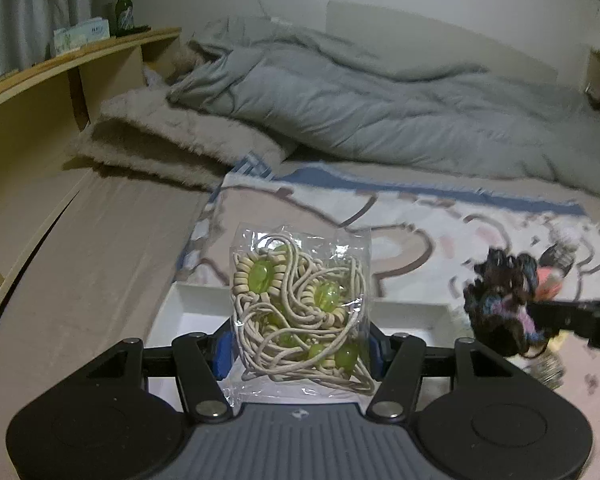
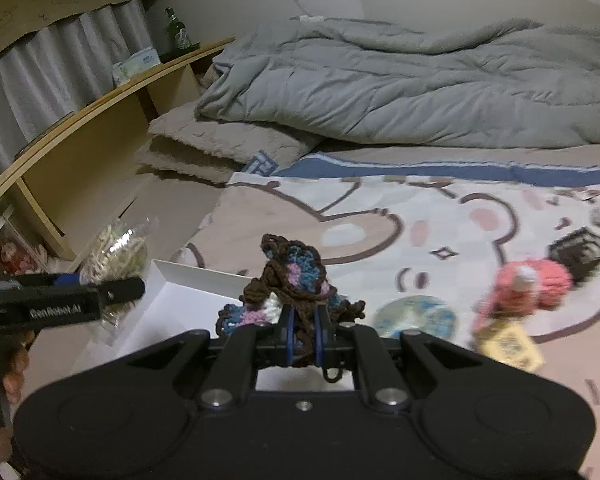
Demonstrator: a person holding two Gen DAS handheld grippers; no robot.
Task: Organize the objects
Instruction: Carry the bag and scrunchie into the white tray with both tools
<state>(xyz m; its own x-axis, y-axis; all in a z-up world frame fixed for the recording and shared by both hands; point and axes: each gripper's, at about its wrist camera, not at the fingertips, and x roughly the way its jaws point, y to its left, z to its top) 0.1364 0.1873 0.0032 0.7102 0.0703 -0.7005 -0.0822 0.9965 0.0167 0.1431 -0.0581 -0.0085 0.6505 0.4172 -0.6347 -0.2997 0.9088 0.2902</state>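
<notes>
I am holding the bag (image 1: pixel 300 312) of beaded cord in my left tongs (image 1: pixel 300 350), closed on its sides, above the white tray (image 1: pixel 188 300). My right tongs (image 2: pixel 303 334) are pinching the crochet piece (image 2: pixel 296 280) nearly shut, over the tray's right part. I am judging it best to lower each slowly and release only once it rests inside.

We see the bagged cord (image 1: pixel 300 308) in the left gripper (image 1: pixel 300 354), above the tray (image 2: pixel 168 308). Right gripper (image 2: pixel 304 340) holds the crochet piece (image 2: pixel 292 280) just right of the bag, over the tray's right part. Tray sits on the blanket (image 2: pixel 380 208). Right of the tray: disc (image 2: pixel 416 316), then yarn item (image 2: pixel 528 284). Duvet (image 2: pixel 400 80) lies behind the blanket; shelf (image 1: pixel 60 80) left, bottle (image 1: pixel 124 10) on it.
</notes>
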